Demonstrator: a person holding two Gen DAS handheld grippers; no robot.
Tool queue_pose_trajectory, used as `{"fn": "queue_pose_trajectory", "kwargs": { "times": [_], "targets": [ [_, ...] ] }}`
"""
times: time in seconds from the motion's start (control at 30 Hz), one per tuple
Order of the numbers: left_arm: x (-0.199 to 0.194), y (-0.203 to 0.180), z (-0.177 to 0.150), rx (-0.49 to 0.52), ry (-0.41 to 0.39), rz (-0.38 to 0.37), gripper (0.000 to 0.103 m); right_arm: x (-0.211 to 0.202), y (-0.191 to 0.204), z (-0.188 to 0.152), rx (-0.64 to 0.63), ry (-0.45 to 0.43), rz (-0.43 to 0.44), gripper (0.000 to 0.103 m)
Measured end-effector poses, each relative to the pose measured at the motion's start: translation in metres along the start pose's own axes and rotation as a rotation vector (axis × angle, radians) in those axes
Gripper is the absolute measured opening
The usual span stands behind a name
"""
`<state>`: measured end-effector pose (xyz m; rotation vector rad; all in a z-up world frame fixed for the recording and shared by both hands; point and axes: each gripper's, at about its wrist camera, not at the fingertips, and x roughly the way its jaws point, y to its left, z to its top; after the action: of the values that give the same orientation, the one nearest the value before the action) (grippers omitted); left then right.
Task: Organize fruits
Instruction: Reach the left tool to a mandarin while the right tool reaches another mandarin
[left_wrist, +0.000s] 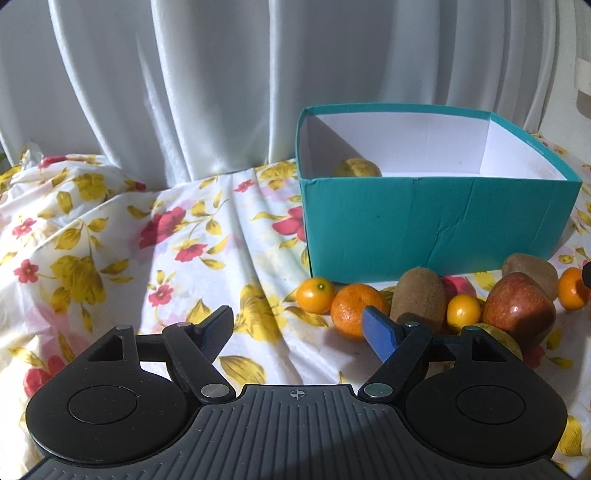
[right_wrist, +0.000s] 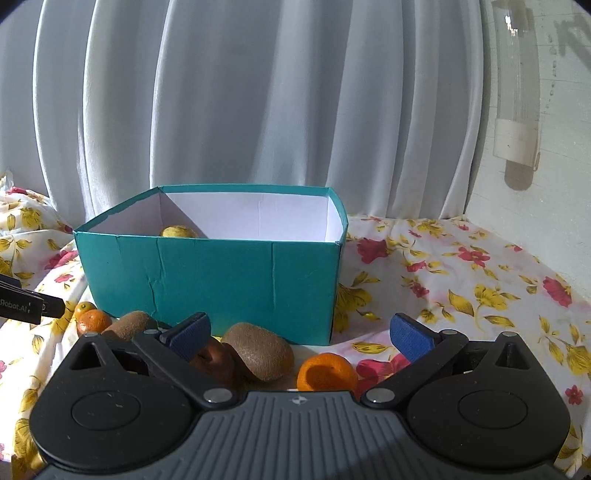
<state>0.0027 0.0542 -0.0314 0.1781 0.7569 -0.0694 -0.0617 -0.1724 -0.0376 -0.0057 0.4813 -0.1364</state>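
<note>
Fruit sorting: teal box and loose fruit on a flowered cloth

We list, largest first: white curtain (right_wrist: 258, 110); flowered cloth (left_wrist: 147, 240); teal box (left_wrist: 436, 221), holding one yellowish fruit (left_wrist: 357, 168) in its left corner; our left claw (left_wrist: 299, 328) and right claw (right_wrist: 300, 336), both spread wide and empty; before the box, a red apple (left_wrist: 519, 308), two kiwis (left_wrist: 419, 301) (left_wrist: 530, 271), a mandarin (left_wrist: 354, 308), small orange fruits (left_wrist: 315, 295).
</note>
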Motion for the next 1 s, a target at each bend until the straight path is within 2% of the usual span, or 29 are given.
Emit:
{"fn": "queue_pose_trajectory", "kwargs": {
  "times": [0.2,0.27,0.43,0.57,0.67,0.8,0.93,1.0],
  "targets": [
    [0.013,0.0,-0.005,0.029,0.025,0.008,0.079,0.007,-0.003,-0.008,-0.011,0.054,-0.045,0.093],
    [0.016,0.0,-0.004,0.027,0.03,0.009,0.078,0.012,-0.005,-0.01,-0.006,0.077,-0.047,0.087],
    [0.021,-0.001,0.001,0.036,0.017,-0.012,0.077,0.025,-0.005,-0.015,-0.003,0.116,-0.054,0.08],
    [0.029,0.005,0.007,0.018,0.027,-0.011,0.072,0.032,-0.004,-0.015,0.0,0.139,-0.051,0.068],
    [0.033,0.01,0.01,0.013,0.036,-0.013,0.069,0.036,-0.005,-0.015,0.001,0.146,-0.045,0.064],
    [0.032,0.009,0.009,0.027,0.042,-0.084,0.071,0.044,-0.006,-0.016,0.007,0.171,-0.034,0.062],
    [0.031,-0.001,0.007,0.063,0.035,-0.097,0.071,0.047,-0.006,-0.017,0.008,0.169,-0.04,0.061],
    [0.029,-0.004,0.006,0.069,0.056,-0.133,0.07,0.048,-0.007,-0.017,0.008,0.175,-0.04,0.061]
  ]
}}
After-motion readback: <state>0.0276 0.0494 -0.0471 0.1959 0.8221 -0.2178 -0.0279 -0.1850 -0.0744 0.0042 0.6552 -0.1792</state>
